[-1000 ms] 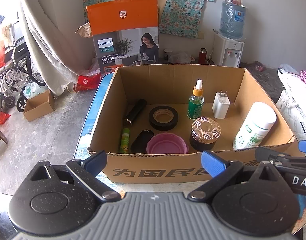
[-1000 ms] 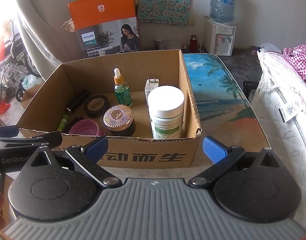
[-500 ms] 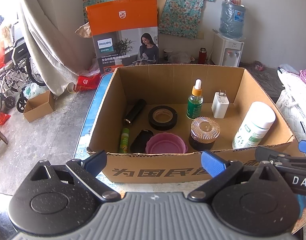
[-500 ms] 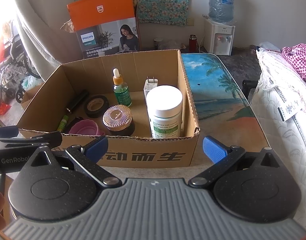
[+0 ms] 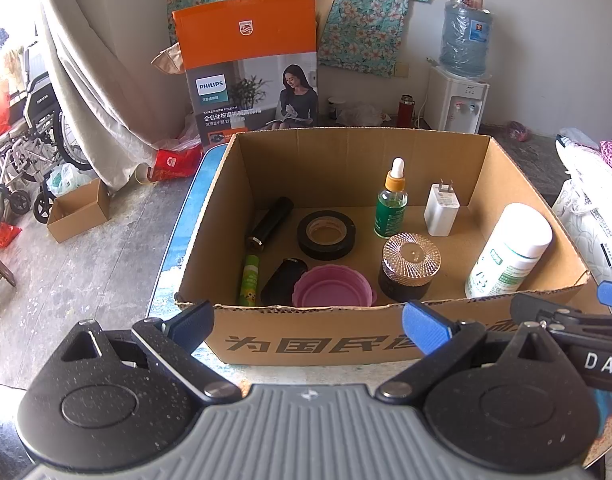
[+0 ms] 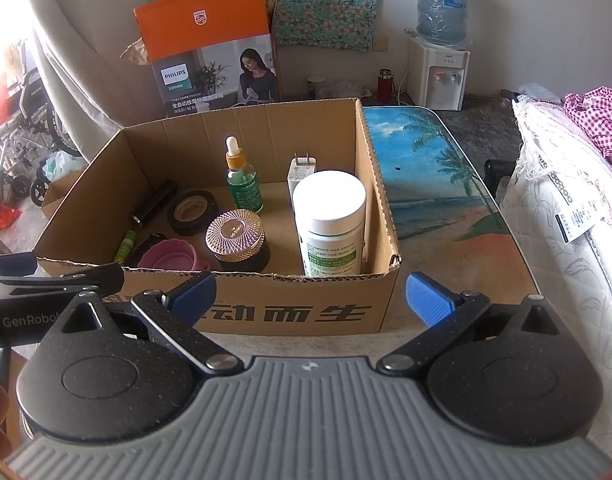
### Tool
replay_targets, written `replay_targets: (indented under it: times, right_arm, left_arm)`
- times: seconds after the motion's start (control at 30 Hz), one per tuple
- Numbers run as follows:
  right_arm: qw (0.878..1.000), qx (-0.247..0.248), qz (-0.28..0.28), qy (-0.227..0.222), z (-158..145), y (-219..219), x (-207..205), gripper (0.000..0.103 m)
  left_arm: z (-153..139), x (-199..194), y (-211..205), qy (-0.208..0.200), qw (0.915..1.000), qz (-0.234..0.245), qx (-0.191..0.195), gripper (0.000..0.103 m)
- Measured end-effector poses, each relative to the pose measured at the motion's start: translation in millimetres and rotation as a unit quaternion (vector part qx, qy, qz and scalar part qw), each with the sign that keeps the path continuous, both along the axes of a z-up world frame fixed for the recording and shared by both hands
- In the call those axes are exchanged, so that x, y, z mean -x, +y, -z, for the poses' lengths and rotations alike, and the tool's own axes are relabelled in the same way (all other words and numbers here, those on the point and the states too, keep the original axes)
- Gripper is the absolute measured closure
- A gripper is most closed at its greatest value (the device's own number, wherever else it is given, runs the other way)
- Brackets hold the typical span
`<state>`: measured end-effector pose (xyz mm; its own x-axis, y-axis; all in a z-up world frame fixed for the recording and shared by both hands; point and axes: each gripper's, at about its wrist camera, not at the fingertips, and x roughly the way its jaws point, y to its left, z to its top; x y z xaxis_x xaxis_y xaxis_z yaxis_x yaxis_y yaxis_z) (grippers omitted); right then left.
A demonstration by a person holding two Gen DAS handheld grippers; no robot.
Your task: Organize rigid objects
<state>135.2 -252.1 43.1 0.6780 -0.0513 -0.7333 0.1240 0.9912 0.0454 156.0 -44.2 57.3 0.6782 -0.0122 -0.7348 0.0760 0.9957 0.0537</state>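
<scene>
Two tongs, the left tongs [image 5: 308, 326] and right tongs [image 6: 310, 294], are hovering apart and empty before the cardboard box [image 5: 326, 344] on the worktop [image 6: 426, 184]. Nothing is shifting since a second ago, so sorting is waiting. Inside, the white bottle [image 6: 330, 224] is standing upright; the black cylinder [image 5: 270, 222] is lying pointing toward the far wall.

Brown cardboard box [image 5: 306, 344] with black printed characters; inside, white-capped pill bottle [image 6: 330, 224] with green label, green dropper bottle [image 5: 391, 204] with orange collar, pink bowl [image 5: 332, 286], black tape roll [image 5: 326, 235], white charger [image 5: 441, 210]. Table [image 6: 430, 168] bears a blue beach-and-palm print.
</scene>
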Motion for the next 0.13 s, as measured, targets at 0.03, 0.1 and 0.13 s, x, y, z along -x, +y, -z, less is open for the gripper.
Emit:
replay_targets:
  times: [0.03, 0.1, 0.13]
  right_arm:
    - [1.0, 0.0, 0.0, 0.0, 0.0, 0.0, 0.1, 0.001]
    - [1.0, 0.0, 0.0, 0.0, -0.2, -0.1, 0.2, 0.001]
    - [1.0, 0.001, 0.0, 0.0, 0.1, -0.1, 0.0, 0.001]
  left_arm:
    - [0.0, -0.1, -0.1, 0.0, 1.0, 0.0, 0.0, 0.002]
    - [0.0, -0.1, 0.0, 0.0, 1.0, 0.0, 0.0, 0.002]
    - [0.0, -0.1, 0.1, 0.001, 1.0, 0.0, 0.0, 0.002]
